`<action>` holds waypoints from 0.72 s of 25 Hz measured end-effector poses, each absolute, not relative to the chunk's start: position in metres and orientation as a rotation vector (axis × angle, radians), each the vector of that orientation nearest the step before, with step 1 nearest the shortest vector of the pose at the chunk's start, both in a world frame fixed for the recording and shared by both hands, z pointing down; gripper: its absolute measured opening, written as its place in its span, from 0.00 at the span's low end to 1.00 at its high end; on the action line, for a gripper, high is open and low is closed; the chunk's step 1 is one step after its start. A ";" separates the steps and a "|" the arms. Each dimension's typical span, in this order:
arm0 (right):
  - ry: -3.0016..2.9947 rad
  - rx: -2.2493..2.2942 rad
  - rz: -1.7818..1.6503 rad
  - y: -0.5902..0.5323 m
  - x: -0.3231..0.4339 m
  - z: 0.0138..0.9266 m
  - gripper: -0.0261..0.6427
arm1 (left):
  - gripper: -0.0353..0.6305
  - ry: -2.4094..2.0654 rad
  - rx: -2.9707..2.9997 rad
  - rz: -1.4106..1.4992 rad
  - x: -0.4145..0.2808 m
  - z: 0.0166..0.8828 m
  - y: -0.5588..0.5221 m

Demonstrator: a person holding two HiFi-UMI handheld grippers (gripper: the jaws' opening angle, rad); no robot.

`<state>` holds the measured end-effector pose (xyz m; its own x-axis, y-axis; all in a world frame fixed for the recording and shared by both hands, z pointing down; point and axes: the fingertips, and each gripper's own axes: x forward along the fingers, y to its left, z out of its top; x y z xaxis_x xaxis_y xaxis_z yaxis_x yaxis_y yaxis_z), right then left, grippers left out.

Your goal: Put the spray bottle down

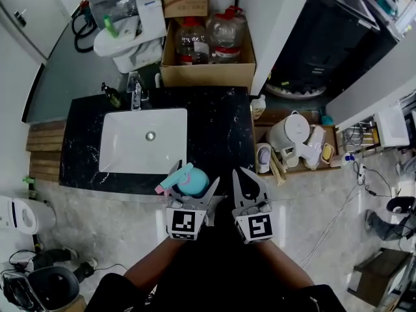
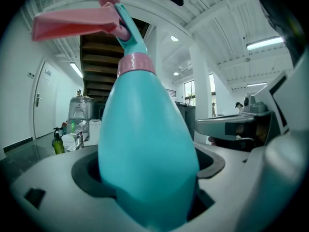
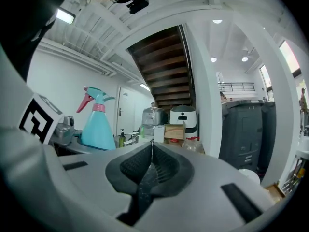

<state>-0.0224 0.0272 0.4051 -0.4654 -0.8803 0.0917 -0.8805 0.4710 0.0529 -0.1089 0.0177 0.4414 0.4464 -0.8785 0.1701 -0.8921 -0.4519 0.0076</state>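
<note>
Plainly, the left gripper [image 1: 195, 178] clasped the teal spray bottle [image 2: 145, 144] in wide-spread fingers by the desk's [image 1: 221, 129] front edge, while the right gripper [image 3: 151, 151] kept its fingers closed, empty.

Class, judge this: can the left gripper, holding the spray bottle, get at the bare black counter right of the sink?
Probably yes. The left gripper, shut on the spray bottle, hangs by the front edge of the counter, and nothing stands on that patch beside the sink.

A white sink [image 1: 123, 151] sits in a black counter [image 1: 218, 135], with a box [image 1: 207, 75] behind the sink, a kettle [image 1: 289, 134] to its right and pale floor [image 1: 117, 226] before it.
</note>
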 end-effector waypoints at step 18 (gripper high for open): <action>-2.685 1.243 -0.135 -0.064 0.000 0.415 0.06 | 0.74 -1.737 2.466 0.409 -0.071 0.492 -0.106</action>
